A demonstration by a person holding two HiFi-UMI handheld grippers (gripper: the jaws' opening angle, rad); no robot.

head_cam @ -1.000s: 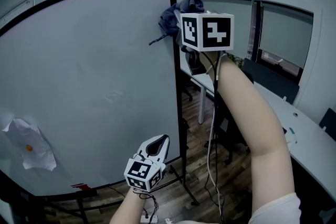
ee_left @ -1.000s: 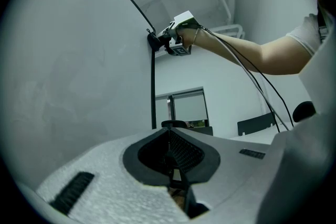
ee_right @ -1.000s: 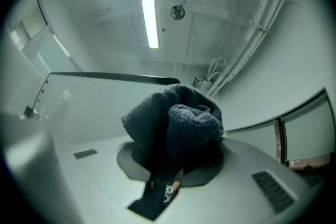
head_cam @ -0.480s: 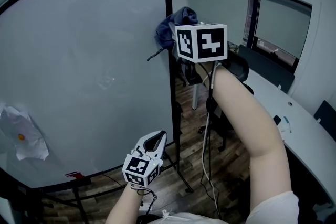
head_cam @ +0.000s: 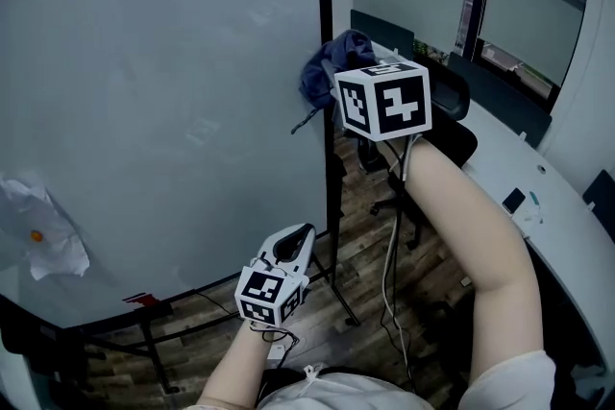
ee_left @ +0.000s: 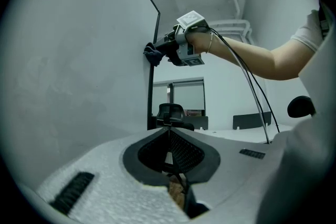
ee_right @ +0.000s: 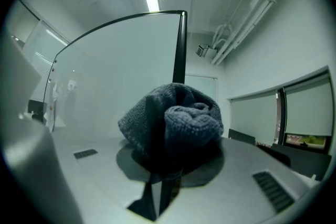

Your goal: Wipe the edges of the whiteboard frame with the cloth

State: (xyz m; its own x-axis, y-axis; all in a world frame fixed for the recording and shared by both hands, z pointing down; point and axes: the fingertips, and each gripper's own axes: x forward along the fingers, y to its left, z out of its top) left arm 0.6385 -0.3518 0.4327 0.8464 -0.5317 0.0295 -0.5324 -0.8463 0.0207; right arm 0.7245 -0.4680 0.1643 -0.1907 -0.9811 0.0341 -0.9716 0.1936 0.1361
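wood-plank flooring (head_cam: 360, 235) is showing beneath a large whiteboard (head_cam: 163, 91) that is standing on dark legs (head_cam: 338, 295), with its black frame (head_cam: 325, 34) running down the right side. the right hand-held gripper (head_cam: 338, 84) is reaching up to that vertical edge, its jaws clamping a bunched dark blue cloth (head_cam: 329, 72). the cloth is pressing against the frame partway down the edge, below the top corner, and is bulging out in front of the jaws so that their tips are hiding under it. a loose strand (head_cam: 306, 122) is hanging from the cloth over the board face.

the left hand-held gripper (head_cam: 293, 245) is hovering low, near the board's lower right corner but apart from the frame. its jaws are pointing upward and sitting together with nothing between them.

cables (head_cam: 392, 245) are trailing down from the right forearm. a black office chair (head_cam: 450, 115) is standing just past the frame, and a white bench (head_cam: 543, 206) is curving along the right. what looks like a crumpled sheet of paper (head_cam: 43, 235) with an orange spot is clinging to the board's lower left.
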